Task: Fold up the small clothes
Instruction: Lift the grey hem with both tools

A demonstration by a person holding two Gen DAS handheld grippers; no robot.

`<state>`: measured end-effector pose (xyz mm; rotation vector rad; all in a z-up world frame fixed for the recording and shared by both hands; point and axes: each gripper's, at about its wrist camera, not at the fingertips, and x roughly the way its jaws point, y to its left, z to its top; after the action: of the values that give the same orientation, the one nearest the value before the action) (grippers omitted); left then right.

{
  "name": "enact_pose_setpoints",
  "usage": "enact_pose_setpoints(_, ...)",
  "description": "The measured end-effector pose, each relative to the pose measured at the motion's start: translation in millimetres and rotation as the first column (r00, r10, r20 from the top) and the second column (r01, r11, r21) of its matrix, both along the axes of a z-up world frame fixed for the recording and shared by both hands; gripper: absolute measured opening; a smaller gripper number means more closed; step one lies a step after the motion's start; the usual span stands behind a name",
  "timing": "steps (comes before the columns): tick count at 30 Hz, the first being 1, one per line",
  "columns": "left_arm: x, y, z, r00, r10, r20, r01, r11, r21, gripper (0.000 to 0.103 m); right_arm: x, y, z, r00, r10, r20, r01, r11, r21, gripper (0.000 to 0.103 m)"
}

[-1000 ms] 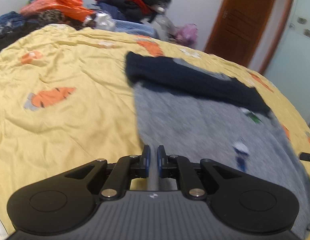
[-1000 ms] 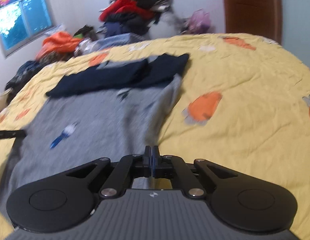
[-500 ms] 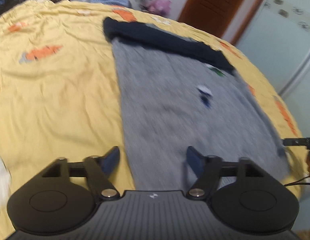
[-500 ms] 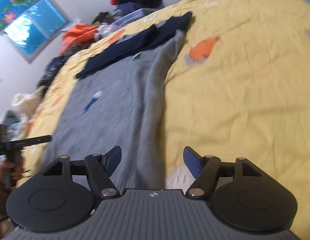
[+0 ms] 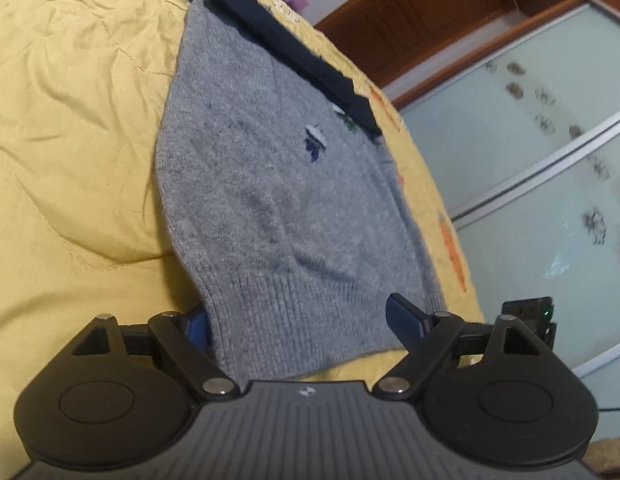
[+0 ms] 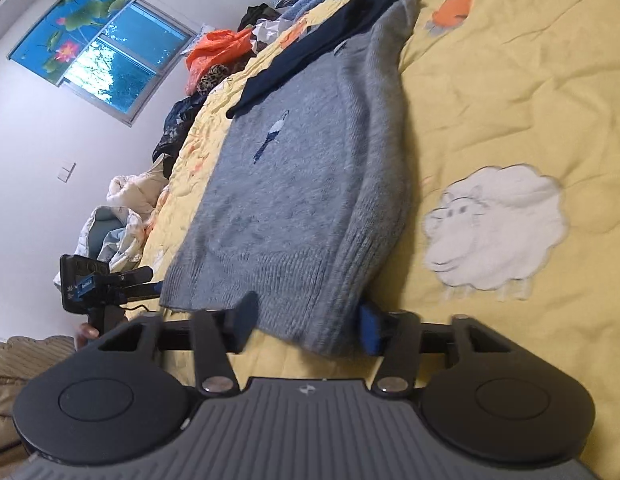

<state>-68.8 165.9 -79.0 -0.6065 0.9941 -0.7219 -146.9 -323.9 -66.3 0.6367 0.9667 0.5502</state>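
Left tool (image 5: 300, 326) opening, astride the grey sweater's (image 5: 278, 200) ribbed hem, gripping nothing. Right tool (image 6: 306, 326) closing around the hem's folded corner, pads not yet pressing. Bare yellow quilt (image 6: 509, 92) right of frame; clothes pile (image 6: 214, 56) upper left.

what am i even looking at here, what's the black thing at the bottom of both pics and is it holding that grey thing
The black shape is a handheld two-finger gripper; a person carries one in each hand, and each carries a camera looking along its fingers. One picture is from the left gripper, the other from the right gripper. A grey sweater with a dark navy part at its far end lies flat on a yellow quilt. Each gripper straddles a corner of the ribbed hem. The left jaws are opening wide; the right jaws are closing around the hem, not yet pinching it. Nothing is lifted.
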Motion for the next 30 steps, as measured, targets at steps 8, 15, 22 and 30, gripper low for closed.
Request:
enact_pose_setpoints(8, 8.3, -25.8, -0.2, 1.000, -0.022, 0.020, 0.019, 0.994, 0.111, 0.015, 7.6, 18.0, 8.0, 0.998, -0.024, 0.053, 0.030, 0.995, -0.098, 0.021)
enact_pose_setpoints(15, -9.5, -40.3, 45.3, 0.973, -0.050, 0.224, -0.003, 0.972, 0.233, 0.010, 5.7, 24.7, 61.2, 0.981, -0.008, 0.193, 0.030, 0.993, -0.114, 0.020)
enact_pose_setpoints(22, -19.1, -19.1, 119.8, 0.911, 0.036, 0.411, -0.105, 0.984, 0.146, 0.009, 6.6, 15.9, 124.3, 0.933, -0.056, 0.357, 0.067, 0.998, -0.019, 0.019)
enact_pose_setpoints(30, 7.2, -17.4, 102.6, 0.945, 0.065, 0.321, -0.117, 0.982, 0.147, 0.009, 22.2, 6.4, 107.3, 0.948, -0.099, 0.303, 0.094, 0.995, 0.030, 0.018)
